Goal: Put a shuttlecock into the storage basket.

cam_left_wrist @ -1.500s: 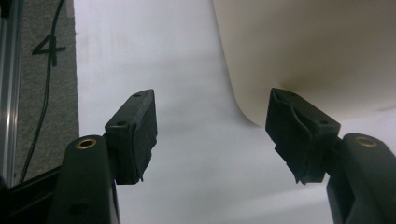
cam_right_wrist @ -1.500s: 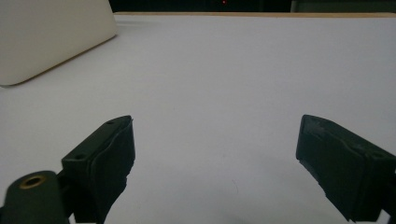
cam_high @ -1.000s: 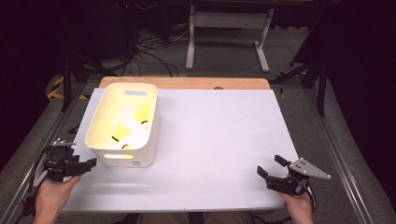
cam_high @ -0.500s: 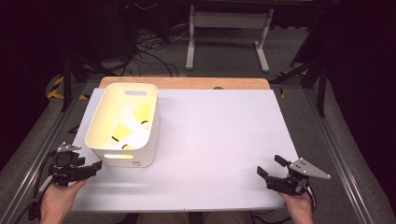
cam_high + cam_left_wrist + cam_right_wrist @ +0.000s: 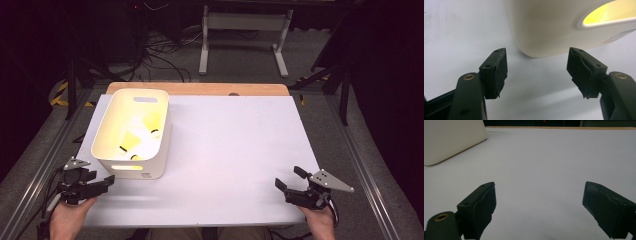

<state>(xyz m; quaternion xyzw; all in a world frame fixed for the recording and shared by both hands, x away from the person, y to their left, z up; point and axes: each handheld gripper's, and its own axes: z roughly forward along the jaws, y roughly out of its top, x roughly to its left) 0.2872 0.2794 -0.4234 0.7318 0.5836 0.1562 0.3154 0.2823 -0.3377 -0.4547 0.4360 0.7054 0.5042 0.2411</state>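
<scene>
A white plastic bin (image 5: pixel 107 150) stands on the left part of the white table (image 5: pixel 235 150). Several yellow pieces with dark ends (image 5: pixel 152 122) lie inside it. My left gripper (image 5: pixel 104 182) is open at the table's near left edge, just short of the bin's near left corner. In the left gripper view the left gripper (image 5: pixel 536 67) holds nothing, and the bin's wall (image 5: pixel 544 27) with its handle slot (image 5: pixel 604 15) rises right ahead. My right gripper (image 5: pixel 288 178) hangs open over the near right of the table. In the right gripper view the right gripper (image 5: pixel 539 202) has only bare table between its jaws.
A wooden board (image 5: pixel 200 88) shows along the table's far edge. Beyond it are a metal stand (image 5: pixel 242 30) and loose cables (image 5: pixel 155 55) on the floor. Metal rails (image 5: pixel 30 175) run along both sides of the table. The bin's corner (image 5: pixel 449 140) is far off in the right gripper view.
My left gripper has shifted right and slightly toward the near edge, coming closer to the bin's near left corner. The right gripper has stayed where it was.
</scene>
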